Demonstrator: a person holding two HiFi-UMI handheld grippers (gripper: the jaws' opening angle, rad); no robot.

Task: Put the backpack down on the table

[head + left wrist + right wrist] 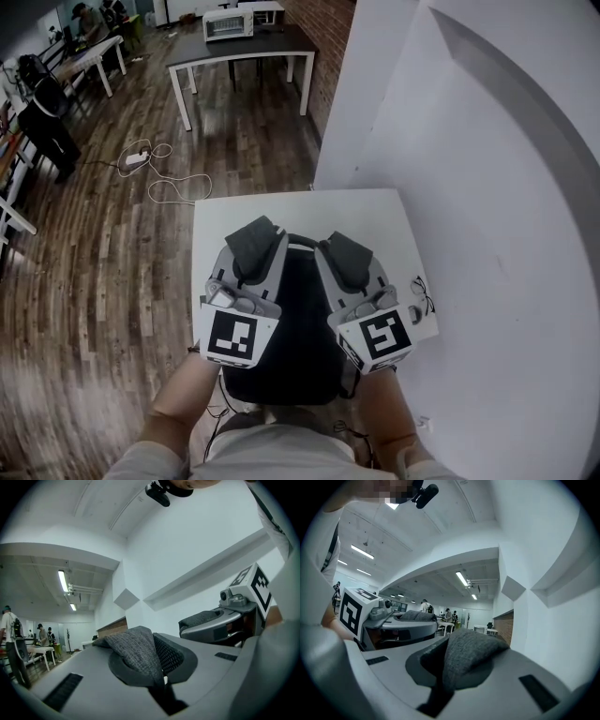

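Left gripper (251, 258) has its jaws pressed together on the left strap (136, 653), a fold of grey woven fabric pinched between them, as the left gripper view shows. Between the two tools hangs the black backpack (300, 328), partly above the near edge of the white table (281, 208); whether it touches the top cannot be told. Right gripper (352, 267) pinches the right strap (471, 656) the same way, jaws closed on the grey cloth. Farther right, a pair of glasses (422, 295) lies near the table's right edge.
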